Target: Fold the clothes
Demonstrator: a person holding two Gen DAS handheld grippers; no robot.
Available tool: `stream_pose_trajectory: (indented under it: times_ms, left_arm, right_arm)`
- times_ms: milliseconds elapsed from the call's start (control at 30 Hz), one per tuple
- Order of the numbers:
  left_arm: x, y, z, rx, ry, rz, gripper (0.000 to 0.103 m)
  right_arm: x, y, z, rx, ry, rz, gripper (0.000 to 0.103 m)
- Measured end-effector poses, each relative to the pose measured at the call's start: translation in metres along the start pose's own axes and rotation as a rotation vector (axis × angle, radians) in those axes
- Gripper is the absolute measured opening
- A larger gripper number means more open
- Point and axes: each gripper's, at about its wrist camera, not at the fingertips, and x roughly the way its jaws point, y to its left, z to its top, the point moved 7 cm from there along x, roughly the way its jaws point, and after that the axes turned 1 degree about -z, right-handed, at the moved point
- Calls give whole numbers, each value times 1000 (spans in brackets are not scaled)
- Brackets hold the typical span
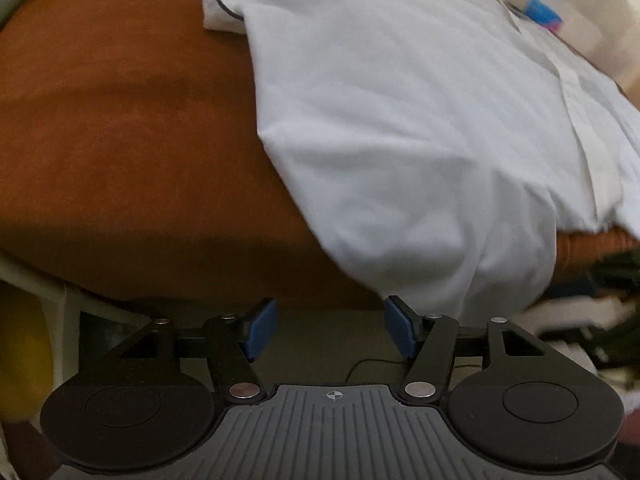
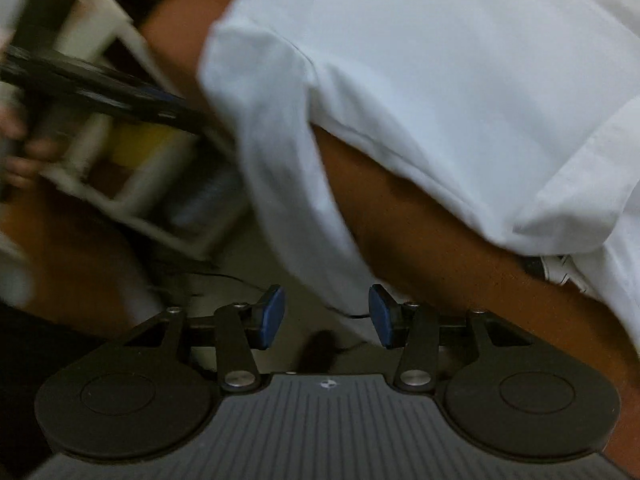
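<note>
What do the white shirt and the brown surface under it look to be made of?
Shirt: thin woven or knit fabric, probably cotton, matte; it creases softly and droops over the edge. Brown surface: looks like a matte, slightly napped cloth cover; blur leaves that open.

L claw (image 1: 331, 328): jaws apart, nothing btwn blue pads (image 1: 262, 330), angled steeply down.
R claw (image 2: 327, 317): jaws apart, pads empty, angled steeply down.
L claw from R cam: blurred, gripped by hand (image 2: 18, 148) at far left.
</note>
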Motion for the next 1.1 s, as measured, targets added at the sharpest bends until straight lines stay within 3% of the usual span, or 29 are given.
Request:
stream_pose_trajectory:
  times_ms: [167,400,500,700,733,767,800,833,1000,1100]
  left_arm:
    - [-2,8,-12,27,7,-16,74]
    - [17,1,-18,38,15,-66,76]
    - [36,-14,-22,29,30,-115,82]
    - [85,-32,-17,31,95,-143,81]
    - [86,-35,-13,27,94,-164,78]
    - [86,-38,-9,25,91,-188,62]
    - [85,-42,-5,22,89,-212,39]
    - [82,-45,-3,18,96,-247,12]
    - [17,-64,1,121,13,-383,7]
    - [-26,-64,14,168,-62,-397,6]
  right_arm:
    - [14,9,-7,-41,-15,-164,51]
    - [26,-2,-22,27,55,-207,52]
    - [30,0,-19,83,16,-237,55]
    - [42,6,-9,199,-51,-275,60]
    - [46,7,-7,211,-49,-261,57]
    - [48,9,-6,217,-44,-242,32]
    - [46,11,-4,217,-35,-212,6]
    - [42,13,-3,224,-27,-177,4]
    - [-22,27,3,265,-39,30,3]
    - [-79,35,22,306,-91,222,3]
